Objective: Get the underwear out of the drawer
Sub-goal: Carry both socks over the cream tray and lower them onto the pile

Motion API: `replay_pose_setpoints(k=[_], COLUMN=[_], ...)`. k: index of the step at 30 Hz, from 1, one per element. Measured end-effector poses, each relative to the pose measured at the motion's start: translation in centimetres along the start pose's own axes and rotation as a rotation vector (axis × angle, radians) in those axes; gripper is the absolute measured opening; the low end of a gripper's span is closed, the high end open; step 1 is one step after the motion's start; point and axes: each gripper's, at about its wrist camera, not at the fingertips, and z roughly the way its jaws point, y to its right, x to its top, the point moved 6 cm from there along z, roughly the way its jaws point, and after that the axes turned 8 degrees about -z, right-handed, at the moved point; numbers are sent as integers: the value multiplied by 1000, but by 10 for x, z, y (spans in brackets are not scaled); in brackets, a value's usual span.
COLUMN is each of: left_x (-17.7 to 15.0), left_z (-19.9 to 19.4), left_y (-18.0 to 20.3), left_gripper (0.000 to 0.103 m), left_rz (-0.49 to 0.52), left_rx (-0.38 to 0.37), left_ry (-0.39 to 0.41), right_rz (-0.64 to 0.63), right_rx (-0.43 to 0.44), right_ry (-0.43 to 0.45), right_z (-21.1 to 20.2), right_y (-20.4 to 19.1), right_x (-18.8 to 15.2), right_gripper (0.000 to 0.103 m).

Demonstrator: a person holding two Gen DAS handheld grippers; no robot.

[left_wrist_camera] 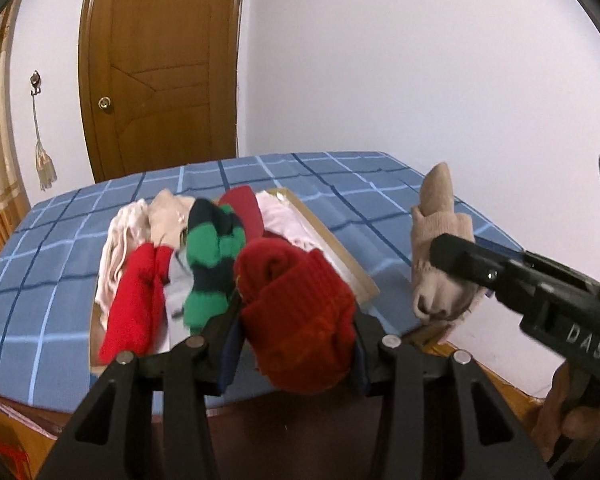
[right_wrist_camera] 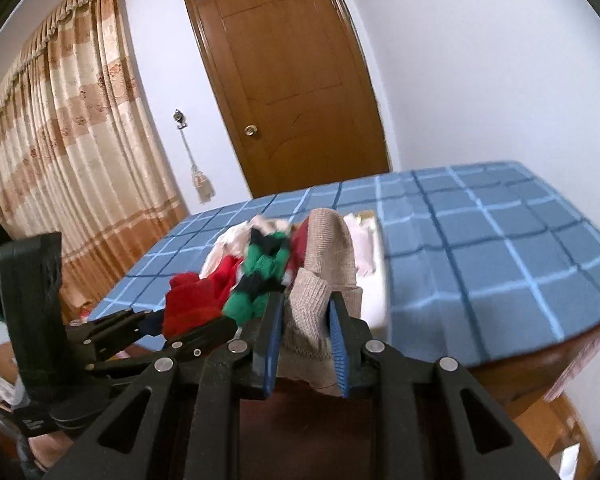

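the left tool (left_wrist_camera: 296, 344) is pinching a rolled dark-red knit garment (left_wrist_camera: 296, 312) between its blue pads, the bundle bulging above and below the jaws and held up in the air in front of the bed. the right tool (right_wrist_camera: 306, 336) is pinching a beige ribbed knit piece (right_wrist_camera: 320, 280), which stands up between its blue pads (right_wrist_camera: 338, 344) and folds over at the top; in the left wrist view that same beige piece hangs to the right, clear of the box. behind both tools a shallow cardboard drawer box (left_wrist_camera: 340, 256) lies on the bed (left_wrist_camera: 52, 280), which is covered with a blue checked sheet. the box is crowded with folded clothing: a bright red piece (left_wrist_camera: 134, 304) at its near left, a green and dark striped piece (left_wrist_camera: 212, 260) in the middle, cream and pale beige pieces (left_wrist_camera: 140, 224) at the far left, another red piece (left_wrist_camera: 244, 208) and pale pink fabric (left_wrist_camera: 280, 216) towards the far right corner. the two pinched garments are out of the box, lifted above its near edge. past the bed stand a wooden door (left_wrist_camera: 160, 64), a white wall (left_wrist_camera: 420, 60) and, at the left, a patterned curtain (right_wrist_camera: 68, 128) with its tassel (right_wrist_camera: 202, 184) hanging from a hook.
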Motion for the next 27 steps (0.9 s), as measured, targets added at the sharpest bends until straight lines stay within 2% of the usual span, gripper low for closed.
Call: replay_pose_setpoints(k=[9,16,27], left_x=[17,15,19], left_z=[39,66,87], left_y=[-1,-6,-11], left_gripper=[44,44,44], left_rz=[0,-13,0], left_rx=[51,78,130], left_ry=[6,-19,-36], right_rz=[-11,-59,-63], right_rx=[-40,-132,-113], right_ry=[-12,-16,-57], right_z=[48,74,101], right_y=[19,31,36], right_x=[12,9,3], right_gripper=[25,25,25])
